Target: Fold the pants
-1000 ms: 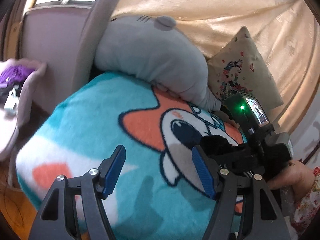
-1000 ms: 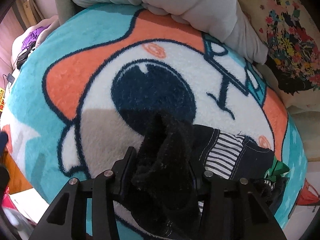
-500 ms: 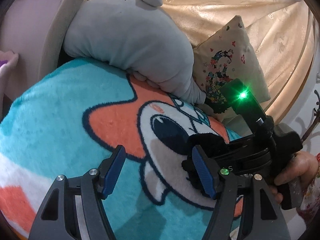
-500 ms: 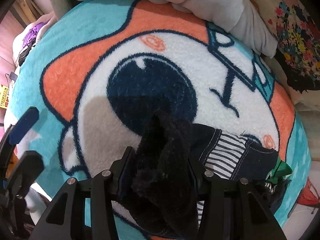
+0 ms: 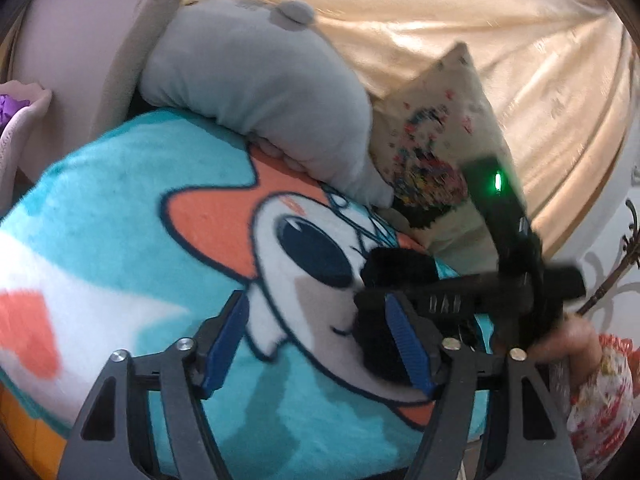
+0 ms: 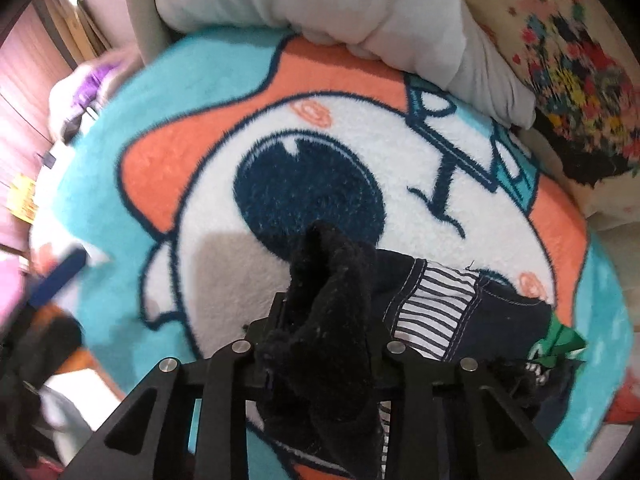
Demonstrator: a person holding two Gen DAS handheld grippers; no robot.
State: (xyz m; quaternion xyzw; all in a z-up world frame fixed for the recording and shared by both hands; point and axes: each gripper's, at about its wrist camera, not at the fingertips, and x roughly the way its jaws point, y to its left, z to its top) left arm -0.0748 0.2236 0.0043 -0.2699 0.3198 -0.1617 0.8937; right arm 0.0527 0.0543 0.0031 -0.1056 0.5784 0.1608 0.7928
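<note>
Right wrist view: the right gripper [image 6: 320, 344] is pressed together on a bunched fold of black fleecy fabric belonging to the pants [image 6: 332, 320], which stands up between its fingers and hides the tips. Just to the right of this grip, the remainder of the pants lies on the blanket [image 6: 168, 168], showing dark denim with white stitching, a black-and-white striped lining panel [image 6: 434, 304] and a green tag [image 6: 560, 340] at the far right. The blanket is a fleece with a turquoise ground and a cartoon face in orange, white, grey and navy; the large navy eye lies directly beyond the pinched fabric. At the far edge of the blanket rests a grey plush toy [image 6: 340, 4], with a floral cushion [image 6: 568, 64] to its right. Left wrist view: the left gripper [image 5: 316, 340] is spread wide, its blue-padded fingers [image 5: 226, 340] apart and holding nothing, hovering above the blanket [image 5: 120, 208]. Near its right finger appears the right gripper [image 5: 376, 308], a black device with a green light, clamped on the black fabric of the pants [image 5: 380, 344]; the hand [image 5: 572, 340] holding it shows at the right edge, blurred. Beyond lie the grey plush toy [image 5: 260, 92], the floral cushion [image 5: 432, 148] and a beige curtain [image 5: 500, 40].
</note>
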